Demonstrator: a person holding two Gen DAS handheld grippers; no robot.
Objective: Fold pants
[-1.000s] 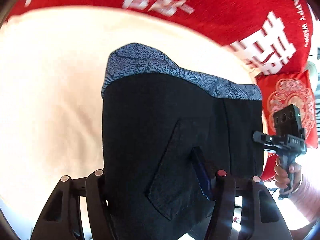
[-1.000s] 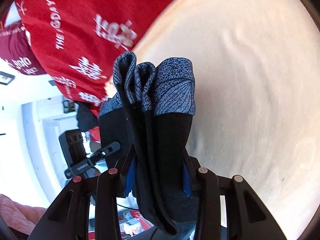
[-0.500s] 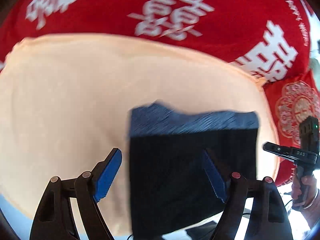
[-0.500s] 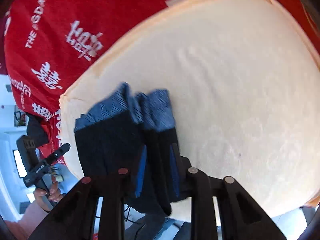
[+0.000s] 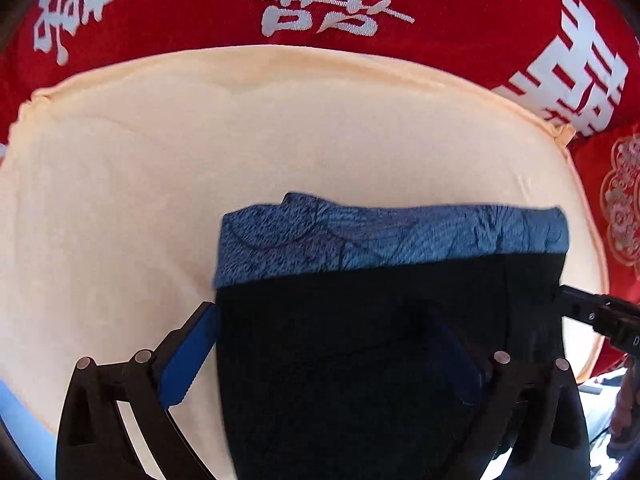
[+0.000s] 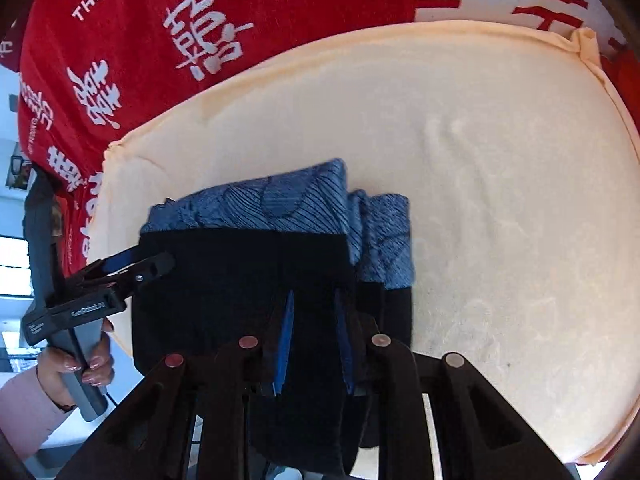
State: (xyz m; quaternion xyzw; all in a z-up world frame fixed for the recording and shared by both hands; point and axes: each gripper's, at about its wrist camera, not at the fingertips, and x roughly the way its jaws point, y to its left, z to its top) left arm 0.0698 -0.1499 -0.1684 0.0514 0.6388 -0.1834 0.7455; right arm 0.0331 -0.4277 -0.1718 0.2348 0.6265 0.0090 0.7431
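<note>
The folded black pants (image 5: 360, 340) with a blue patterned waistband (image 5: 384, 236) lie on the cream cushion (image 5: 200, 152), near its front edge. My left gripper (image 5: 320, 356) is open, its blue pads wide apart on either side of the pants' left part; the right pad is partly hidden by dark cloth. It also shows in the right wrist view (image 6: 132, 264) at the pants' left edge. My right gripper (image 6: 314, 340) is shut on a fold of the pants (image 6: 240, 280) at their right side. Its tip shows in the left wrist view (image 5: 592, 312).
Red fabric with white characters (image 5: 320, 0) lies behind the cushion, and a red patterned cushion (image 5: 616, 208) sits at the right. The cream cushion (image 6: 500, 200) spreads out to the right of the pants. A hand (image 6: 76, 368) holds the left gripper's handle.
The pants came down from hanging in the air onto the cushion. My left gripper opened and let go of them. My right gripper stays shut on the fold.
</note>
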